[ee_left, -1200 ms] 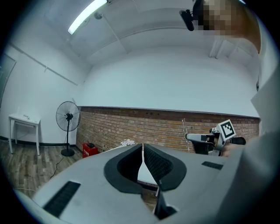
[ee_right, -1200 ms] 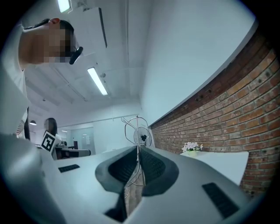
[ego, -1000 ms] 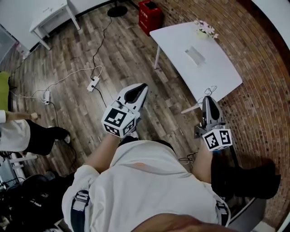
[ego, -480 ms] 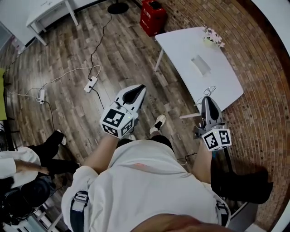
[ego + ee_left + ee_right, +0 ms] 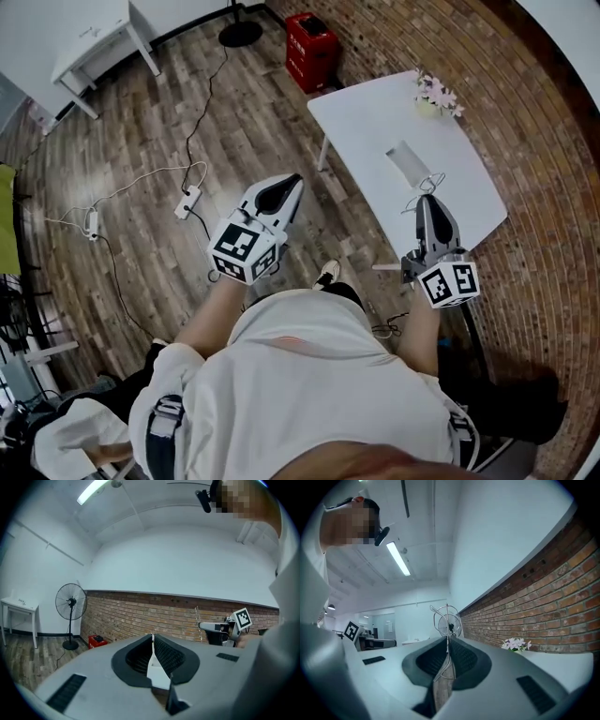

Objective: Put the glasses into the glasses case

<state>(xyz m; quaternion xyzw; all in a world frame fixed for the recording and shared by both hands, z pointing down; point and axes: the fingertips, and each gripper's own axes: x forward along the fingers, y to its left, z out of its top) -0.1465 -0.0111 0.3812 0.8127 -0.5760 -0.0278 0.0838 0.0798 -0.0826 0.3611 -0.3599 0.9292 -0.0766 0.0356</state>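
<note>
Thin wire-framed glasses (image 5: 427, 184) stick out past the tip of my right gripper (image 5: 427, 201), which is shut on them and hangs over the near edge of the white table (image 5: 366, 112). In the right gripper view the glasses (image 5: 445, 615) rise from between the closed jaws of that gripper (image 5: 447, 641). A pale grey glasses case (image 5: 405, 161) lies on the table just beyond that gripper. My left gripper (image 5: 294, 178) is shut and empty, held over the wood floor left of the table; its jaws meet in the left gripper view (image 5: 152, 638).
Pink flowers (image 5: 434, 92) stand at the table's far end. A red crate (image 5: 312, 37) and a fan base (image 5: 241, 33) sit by the brick wall. A power strip (image 5: 190, 201) with cables lies on the floor, and a small white table (image 5: 89, 37) stands far left.
The table has come closer, so the right gripper with the glasses now reaches over its near edge beside the case. The person at the left has mostly gone from view.
</note>
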